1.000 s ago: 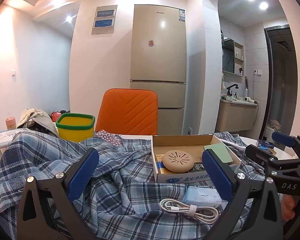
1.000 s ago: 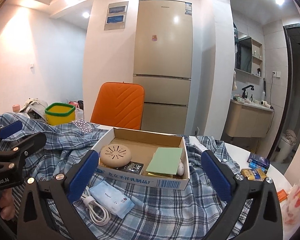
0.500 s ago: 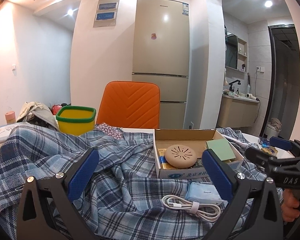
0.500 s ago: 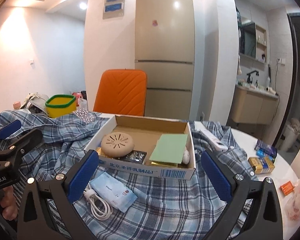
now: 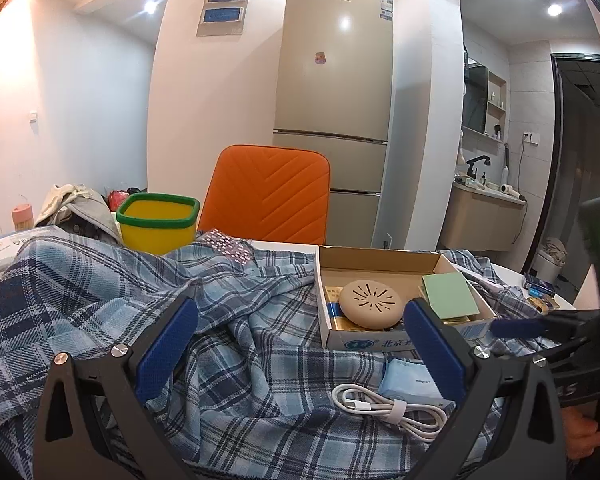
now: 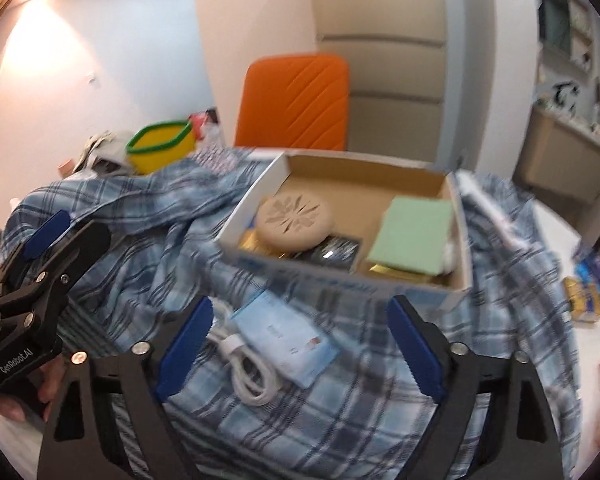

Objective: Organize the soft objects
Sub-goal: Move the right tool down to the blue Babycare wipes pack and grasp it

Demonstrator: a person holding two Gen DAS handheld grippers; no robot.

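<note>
A crumpled blue plaid shirt (image 5: 100,300) covers the table; it also shows in the right wrist view (image 6: 148,208). On it lie a light blue tissue pack (image 6: 286,338), a coiled white cable (image 6: 244,364) and an open cardboard box (image 6: 456,292) with a round beige disc (image 6: 296,220) and a green pad (image 6: 414,236). My left gripper (image 5: 300,344) is open and empty above the shirt. My right gripper (image 6: 300,344) is open and empty, just over the tissue pack and cable.
A yellow tub with a green rim (image 5: 158,224) stands at the back left beside a pile of clothes (image 5: 72,204). An orange chair (image 5: 266,196) stands behind the table. Small boxes (image 6: 584,292) lie on the white table at the right.
My right gripper has tilted down and moved closer to the tissue pack and cable; its view is blurred by motion. The left gripper has barely moved.
</note>
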